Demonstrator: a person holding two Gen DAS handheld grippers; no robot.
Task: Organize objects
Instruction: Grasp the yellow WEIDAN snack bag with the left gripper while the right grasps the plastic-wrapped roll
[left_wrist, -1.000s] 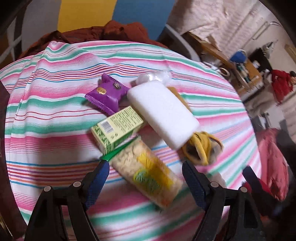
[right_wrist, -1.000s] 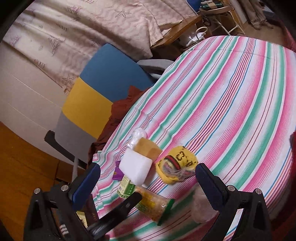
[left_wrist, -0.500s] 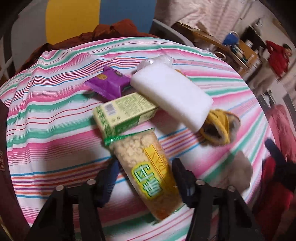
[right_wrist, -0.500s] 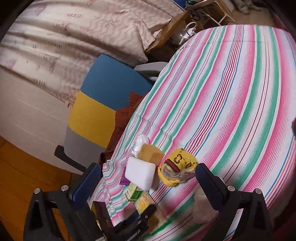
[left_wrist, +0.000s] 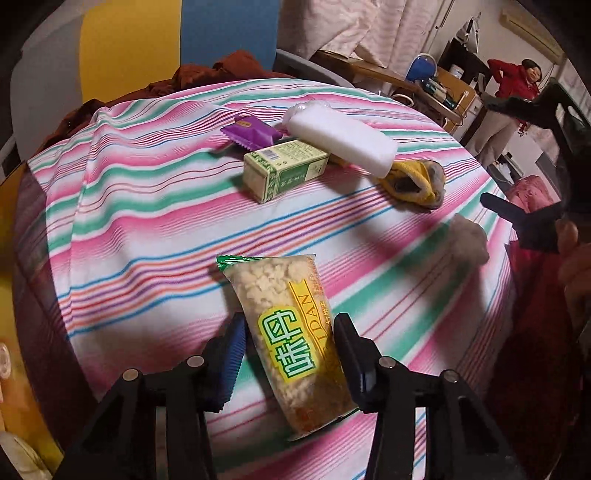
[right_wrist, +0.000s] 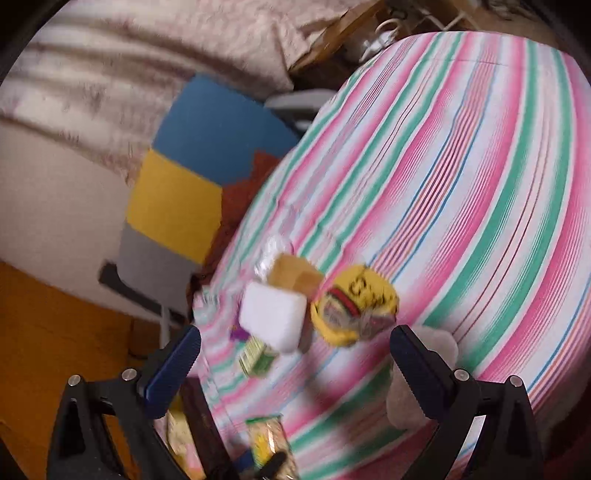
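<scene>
While the left tool pinches the snack packet low over the striped cloth, the right tool hovers spread.

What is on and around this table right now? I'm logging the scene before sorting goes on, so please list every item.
snack bag: 1, clear with yellow and green print, lifted, gripped between the left fingers
green box: 1, green and cream, mid-table on its side
purple wrapper: 1, purple, behind the green box
white block: 1, white, resting tilted across the pile
yellow sock: 1, yellow with dark trim, right of the white block
grey fuzzy item: 1, grey-beige, near the table's right edge
striped tablecloth: 1, pink, green, white
chair: 1, blue, yellow, grey, behind the table
bystander: 1, red top, background
left gripper: 1, black and blue, closed on the snack bag
right gripper: 1, black and blue, open, holding nothing
</scene>
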